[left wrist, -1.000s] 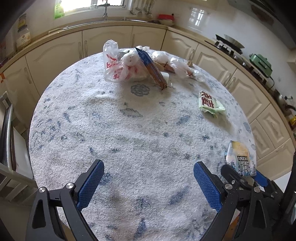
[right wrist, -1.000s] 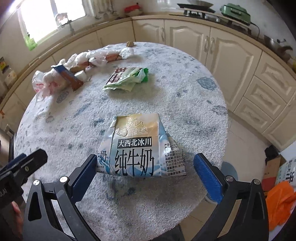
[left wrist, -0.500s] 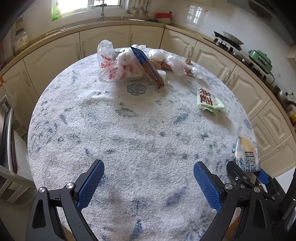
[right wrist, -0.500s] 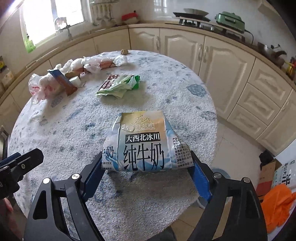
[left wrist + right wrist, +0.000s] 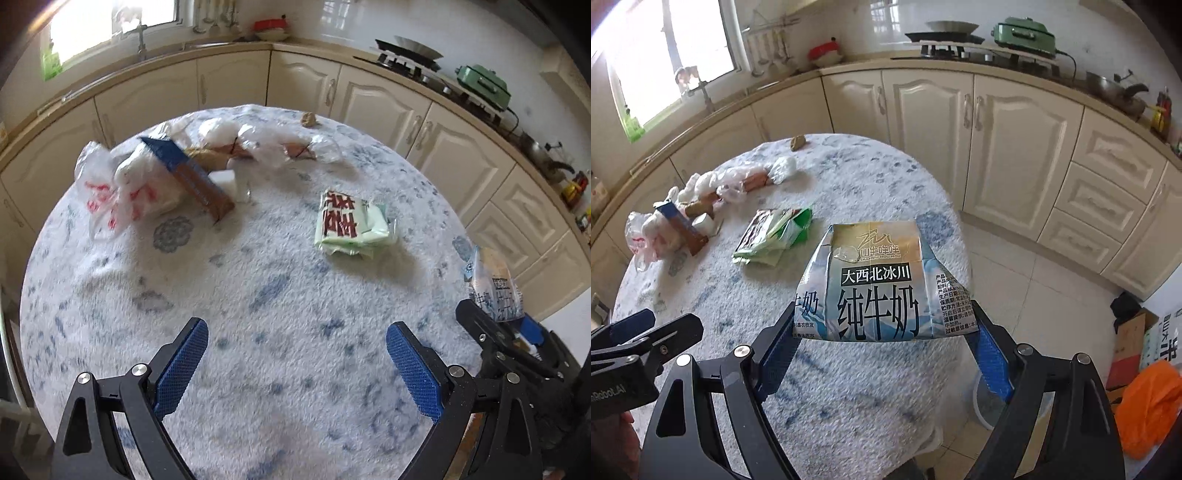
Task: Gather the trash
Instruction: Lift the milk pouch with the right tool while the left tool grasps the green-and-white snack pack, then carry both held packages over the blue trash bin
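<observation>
Since a second ago my right gripper (image 5: 882,332) has closed on the milk carton (image 5: 875,284) and lifted it off the table; its blue ribbed pads now pinch the crumpled, glossy carton by its lower corners, holding it upright between the jaws. My left gripper (image 5: 295,362) has swung right, jaws wide with nothing between them. Below both sits the round table (image 5: 258,314) under a fuzzy white cloth mottled blue. Far ahead of the left jaws, to their left, lies a heap of thin crinkled plastic bags (image 5: 122,188) with a flat blue and brown box (image 5: 192,177) leaning on it. Ahead and slightly right lies a flattened pale green packet (image 5: 351,225).
</observation>
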`<state>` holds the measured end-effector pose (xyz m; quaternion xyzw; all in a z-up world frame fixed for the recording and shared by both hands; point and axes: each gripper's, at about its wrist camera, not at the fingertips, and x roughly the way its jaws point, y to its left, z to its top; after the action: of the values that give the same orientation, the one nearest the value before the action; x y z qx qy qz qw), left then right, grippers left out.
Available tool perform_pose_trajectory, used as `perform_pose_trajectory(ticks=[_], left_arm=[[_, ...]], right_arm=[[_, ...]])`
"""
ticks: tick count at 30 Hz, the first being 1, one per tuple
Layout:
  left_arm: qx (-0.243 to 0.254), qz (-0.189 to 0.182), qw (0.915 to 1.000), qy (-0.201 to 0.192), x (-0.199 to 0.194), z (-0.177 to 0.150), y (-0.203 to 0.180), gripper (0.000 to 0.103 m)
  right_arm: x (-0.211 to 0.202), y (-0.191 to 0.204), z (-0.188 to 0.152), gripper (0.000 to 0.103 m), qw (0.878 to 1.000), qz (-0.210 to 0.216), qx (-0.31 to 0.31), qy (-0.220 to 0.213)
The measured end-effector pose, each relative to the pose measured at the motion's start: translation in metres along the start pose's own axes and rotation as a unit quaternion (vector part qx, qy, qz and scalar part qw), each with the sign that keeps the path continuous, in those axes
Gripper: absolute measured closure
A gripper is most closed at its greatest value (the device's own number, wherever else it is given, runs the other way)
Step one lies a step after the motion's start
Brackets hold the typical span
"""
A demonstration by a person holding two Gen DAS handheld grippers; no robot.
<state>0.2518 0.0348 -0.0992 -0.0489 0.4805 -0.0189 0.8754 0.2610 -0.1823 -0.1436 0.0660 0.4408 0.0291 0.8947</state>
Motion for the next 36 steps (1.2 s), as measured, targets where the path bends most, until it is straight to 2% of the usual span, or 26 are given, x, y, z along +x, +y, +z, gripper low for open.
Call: perform_pose_trajectory(ticks=[3,7,9,12,14,17,19,20,21,22,26,29,36], left_arm=[[0.041,-0.005,0.9992,0.001,0.017,0.020,-0.018,0.008],[0.057,-0.007,0.9983,0.010,0.040,0.045,-0.032,0.008],[0.060,-0.024,0.9979,0.009,0.047,0.057,-0.038,0.008],[0.061,-0.072,0.9955,-0.001,0.062,0.073,-0.042,0.009],[0.057,-0.083,0.9949,0.007,0.075,0.083,-0.040,0.009],[0.056,-0.086,0.9943,0.031,0.101,0.094,-0.039,0.015],[0.046,-0.073,0.9952,0.047,0.119,0.098,-0.036,0.030],[0.043,-0.063,0.9960,0.045,0.125,0.098,-0.035,0.032],[0.049,-0.057,0.9969,0.022,0.125,0.098,-0.036,0.035],[0.057,-0.053,0.9968,0.016,0.127,0.097,-0.038,0.036],[0.060,-0.036,0.9974,0.013,0.131,0.094,-0.044,0.039],[0.056,-0.044,0.9973,0.017,0.130,0.092,-0.046,0.040],[0.054,-0.063,0.9962,0.028,0.102,0.077,-0.047,0.041]], right_arm=[[0.004,-0.011,0.014,0.017,1.000,-0.006,0.009,-0.009],[0.014,-0.024,0.034,0.017,0.999,-0.023,0.018,-0.020],[0.018,-0.030,0.043,0.017,0.999,-0.029,0.023,-0.024],[0.025,-0.038,0.056,0.017,0.998,-0.039,0.027,-0.027],[0.030,-0.043,0.063,0.017,0.998,-0.040,0.030,-0.027],[0.036,-0.047,0.068,0.017,0.998,-0.035,0.034,-0.025],[0.039,-0.050,0.069,0.017,0.999,-0.014,0.040,-0.014],[0.040,-0.049,0.068,0.017,0.999,-0.001,0.042,-0.009],[0.041,-0.050,0.067,0.017,0.999,0.012,0.042,-0.004],[0.041,-0.049,0.067,0.017,0.999,0.017,0.039,-0.004],[0.038,-0.045,0.064,0.017,0.999,0.001,0.032,-0.010],[0.036,-0.046,0.062,0.017,0.999,0.014,0.034,-0.006],[0.031,-0.047,0.053,0.017,0.999,0.011,0.036,0.007]])
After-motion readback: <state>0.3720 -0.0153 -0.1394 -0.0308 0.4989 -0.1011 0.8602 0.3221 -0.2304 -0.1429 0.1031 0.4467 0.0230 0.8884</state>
